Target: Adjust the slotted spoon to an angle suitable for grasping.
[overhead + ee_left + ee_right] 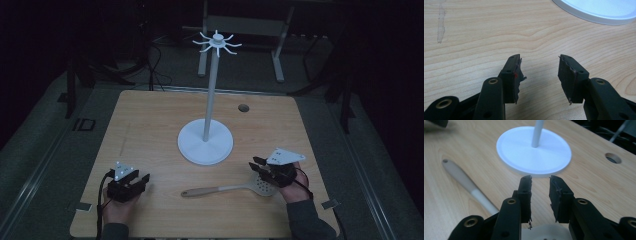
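pale wood-grain table with rounded corners and a round cable hole near the far edge, bearing a white stand on a round base at the middle and a slotted spatula lying flat near the front edge.

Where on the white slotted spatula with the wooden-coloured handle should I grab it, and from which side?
Probably the handle. The white slotted spatula lies flat on the light wooden table, its handle a slim, straight bar pointing toward the left gripper, while the perforated head is wide and flat under the right gripper. Come straight down from above, jaws straddling the handle crosswise near mid-length.
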### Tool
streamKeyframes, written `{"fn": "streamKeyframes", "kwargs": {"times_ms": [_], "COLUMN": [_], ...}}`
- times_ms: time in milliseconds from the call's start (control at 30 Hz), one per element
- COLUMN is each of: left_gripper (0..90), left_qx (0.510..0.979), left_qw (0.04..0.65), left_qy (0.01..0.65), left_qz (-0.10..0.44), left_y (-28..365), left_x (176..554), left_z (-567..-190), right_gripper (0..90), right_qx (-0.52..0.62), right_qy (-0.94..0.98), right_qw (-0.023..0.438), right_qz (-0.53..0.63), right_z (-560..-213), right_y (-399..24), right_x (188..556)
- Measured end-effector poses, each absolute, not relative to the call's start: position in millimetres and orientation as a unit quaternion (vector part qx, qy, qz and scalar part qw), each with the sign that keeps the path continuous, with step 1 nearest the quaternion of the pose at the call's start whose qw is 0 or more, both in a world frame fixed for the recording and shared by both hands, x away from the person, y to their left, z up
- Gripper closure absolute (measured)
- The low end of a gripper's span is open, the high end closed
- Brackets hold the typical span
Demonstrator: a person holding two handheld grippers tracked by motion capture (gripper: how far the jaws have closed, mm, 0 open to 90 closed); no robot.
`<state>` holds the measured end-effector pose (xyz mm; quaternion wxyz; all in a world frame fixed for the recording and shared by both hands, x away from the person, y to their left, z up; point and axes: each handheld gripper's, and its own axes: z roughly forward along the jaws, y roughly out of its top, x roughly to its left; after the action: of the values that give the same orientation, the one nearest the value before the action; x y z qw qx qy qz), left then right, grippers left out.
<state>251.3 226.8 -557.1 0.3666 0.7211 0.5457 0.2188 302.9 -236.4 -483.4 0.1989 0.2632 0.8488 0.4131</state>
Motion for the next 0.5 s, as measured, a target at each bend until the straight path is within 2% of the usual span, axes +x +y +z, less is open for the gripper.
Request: {"fn": "streamKeyframes", "kwargs": {"times_ms": [500], "left_gripper": [52.9], "left_qx": [0.722], "left_qw": [0.369], "left_qy": [0.543], "left_qz": [0.217], "left_y": [225.9], "left_x": [251.4], "left_z": [-557.5], "right_gripper": [69.3], "right_qx": [0.208], "right_qy": [0.895], "right_qw": [0.182], "right_qz": [0.349], "right_z": [-489.4], "right_y": [-208.0], "right_x": [305.5]}}
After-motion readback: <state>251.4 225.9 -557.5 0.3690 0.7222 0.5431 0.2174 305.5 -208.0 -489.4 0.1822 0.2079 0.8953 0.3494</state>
